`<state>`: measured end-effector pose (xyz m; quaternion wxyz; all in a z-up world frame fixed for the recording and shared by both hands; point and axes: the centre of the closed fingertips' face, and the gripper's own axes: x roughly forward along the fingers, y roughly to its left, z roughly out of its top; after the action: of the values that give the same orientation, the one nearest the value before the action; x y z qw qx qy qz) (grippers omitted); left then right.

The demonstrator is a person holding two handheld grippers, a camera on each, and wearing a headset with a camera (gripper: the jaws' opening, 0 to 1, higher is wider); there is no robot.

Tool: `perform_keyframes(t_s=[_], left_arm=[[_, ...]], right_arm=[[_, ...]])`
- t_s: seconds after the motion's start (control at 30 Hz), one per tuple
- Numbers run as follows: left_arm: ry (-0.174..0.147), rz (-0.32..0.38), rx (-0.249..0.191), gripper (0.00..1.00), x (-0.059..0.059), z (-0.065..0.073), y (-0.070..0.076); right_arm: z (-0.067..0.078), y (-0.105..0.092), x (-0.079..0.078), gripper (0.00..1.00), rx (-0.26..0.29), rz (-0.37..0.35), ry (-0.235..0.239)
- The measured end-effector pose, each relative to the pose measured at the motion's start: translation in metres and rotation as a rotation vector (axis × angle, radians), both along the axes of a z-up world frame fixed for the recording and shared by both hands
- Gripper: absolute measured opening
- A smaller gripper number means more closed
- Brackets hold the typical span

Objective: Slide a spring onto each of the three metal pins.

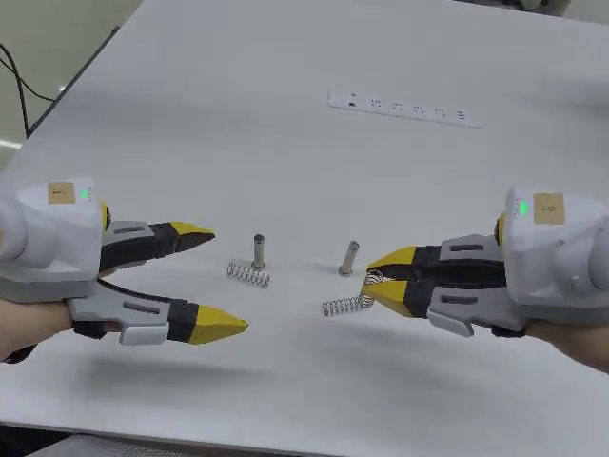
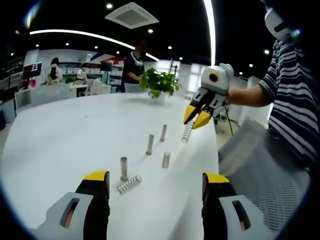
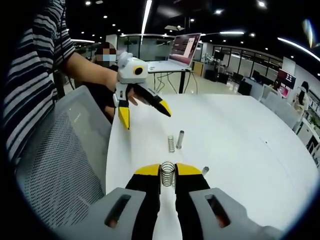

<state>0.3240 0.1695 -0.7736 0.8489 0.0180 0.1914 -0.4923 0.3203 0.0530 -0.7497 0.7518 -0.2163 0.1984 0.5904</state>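
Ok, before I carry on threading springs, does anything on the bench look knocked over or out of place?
Nothing stands out. The left-hand pin and right-hand pin stand upright, both bare. A loose spring lies on its side beside the left-hand pin; the right gripper is shut on a second spring.

Left tongs (image 1: 228,278) spread wide, tips apart; right tongs (image 1: 369,275) pinched on spring (image 1: 345,305); both pointing inward.

Bright ceiling strips (image 3: 146,15) light the white table (image 1: 238,114) evenly; shadows soft, fisheye edges bent and slightly blurred.
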Motion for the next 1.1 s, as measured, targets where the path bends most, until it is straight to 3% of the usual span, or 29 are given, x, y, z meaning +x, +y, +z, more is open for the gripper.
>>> perform_keyframes(t_s=[0.4, 0.6, 0.97, 1.1], left_arm=[[-0.004, 0.055, 0.002, 0.98, 0.007, -0.005, 0.007], [-0.005, 0.071, -0.007, 0.98, 0.009, -0.003, 0.011], [-0.015, 0.087, -0.022, 0.98, 0.012, 0.003, 0.013], [-0.012, 0.089, -0.027, 0.98, 0.012, 0.005, 0.013]], right_arm=[[-0.003, -0.010, 0.007, 0.07, 0.000, -0.049, 0.006], [-0.006, -0.021, 0.013, 0.07, -0.005, -0.086, 0.006], [-0.026, -0.039, 0.017, 0.07, -0.028, -0.132, 0.008], [-0.029, -0.051, 0.025, 0.07, -0.037, -0.175, -0.002]])
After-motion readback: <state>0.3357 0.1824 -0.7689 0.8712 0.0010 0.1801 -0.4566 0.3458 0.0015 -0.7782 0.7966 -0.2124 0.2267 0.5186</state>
